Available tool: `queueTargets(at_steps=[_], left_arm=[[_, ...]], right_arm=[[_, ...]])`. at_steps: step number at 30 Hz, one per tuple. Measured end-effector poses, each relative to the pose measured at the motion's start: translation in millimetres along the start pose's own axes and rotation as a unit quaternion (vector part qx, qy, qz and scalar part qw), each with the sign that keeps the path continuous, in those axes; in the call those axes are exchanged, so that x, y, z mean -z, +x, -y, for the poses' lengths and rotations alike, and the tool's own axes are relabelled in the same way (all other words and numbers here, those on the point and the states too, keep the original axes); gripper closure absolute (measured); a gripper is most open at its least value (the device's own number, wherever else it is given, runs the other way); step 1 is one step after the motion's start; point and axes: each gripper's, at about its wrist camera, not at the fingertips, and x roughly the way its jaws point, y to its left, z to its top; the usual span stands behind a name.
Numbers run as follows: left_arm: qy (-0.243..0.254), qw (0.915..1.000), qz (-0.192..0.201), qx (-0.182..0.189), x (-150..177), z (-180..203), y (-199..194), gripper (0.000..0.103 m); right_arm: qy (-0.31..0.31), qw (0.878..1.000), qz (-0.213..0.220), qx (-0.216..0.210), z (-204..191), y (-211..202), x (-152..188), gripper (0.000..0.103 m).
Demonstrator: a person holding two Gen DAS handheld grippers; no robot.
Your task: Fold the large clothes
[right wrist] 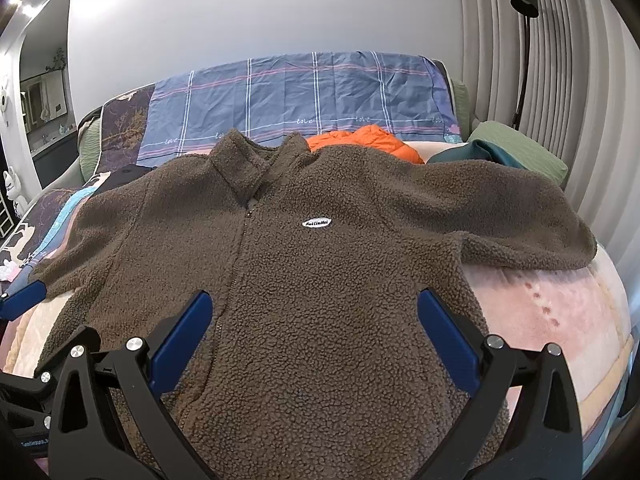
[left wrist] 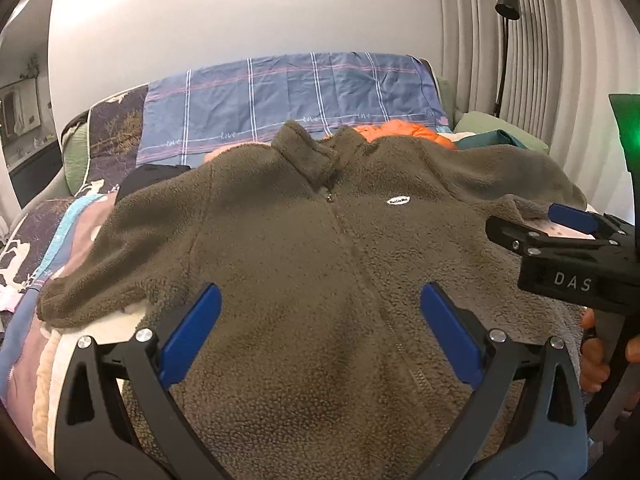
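Observation:
A large brown fleece jacket (left wrist: 304,248) lies front up and spread flat on the bed, zipped, collar at the far end, both sleeves out to the sides. It also fills the right wrist view (right wrist: 320,264), with a white oval label (right wrist: 316,223) on its chest. My left gripper (left wrist: 320,320) is open and empty, hovering over the jacket's lower front. My right gripper (right wrist: 314,328) is open and empty over the lower hem; it also shows from the side in the left wrist view (left wrist: 560,228), near the jacket's right sleeve.
An orange garment (right wrist: 368,140) and a green-teal pile (right wrist: 500,152) lie beyond the jacket. A blue plaid sheet (right wrist: 304,96) covers the headboard. A black floor lamp (right wrist: 524,40) stands by the curtains on the right. A patterned quilt (left wrist: 48,240) covers the bed's left side.

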Motion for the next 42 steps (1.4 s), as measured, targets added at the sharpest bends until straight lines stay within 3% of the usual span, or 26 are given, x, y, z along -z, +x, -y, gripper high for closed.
queueTargets(at_steps=[17, 34, 39, 42], left_arm=[[-0.044, 0.9989, -0.013, 0.007, -1, -29, 6, 0.004], [-0.086, 0.9960, -0.026, 0.000, 8, -73, 17, 0.007], [-0.162, 0.9866, -0.021, -0.006, 15, -136, 15, 0.020], [-0.241, 0.9680, -0.039, -0.057, 35, -207, 23, 0.025]], right_arm=[[-0.048, 0.999, 0.013, -0.009, -10, -3, -14, 0.001], [-0.093, 0.995, -0.013, -0.025, -47, 15, -18, 0.001], [-0.102, 0.994, -0.026, -0.029, -56, 23, -15, 0.001], [-0.123, 0.992, -0.022, -0.011, -63, 26, -15, 0.001]])
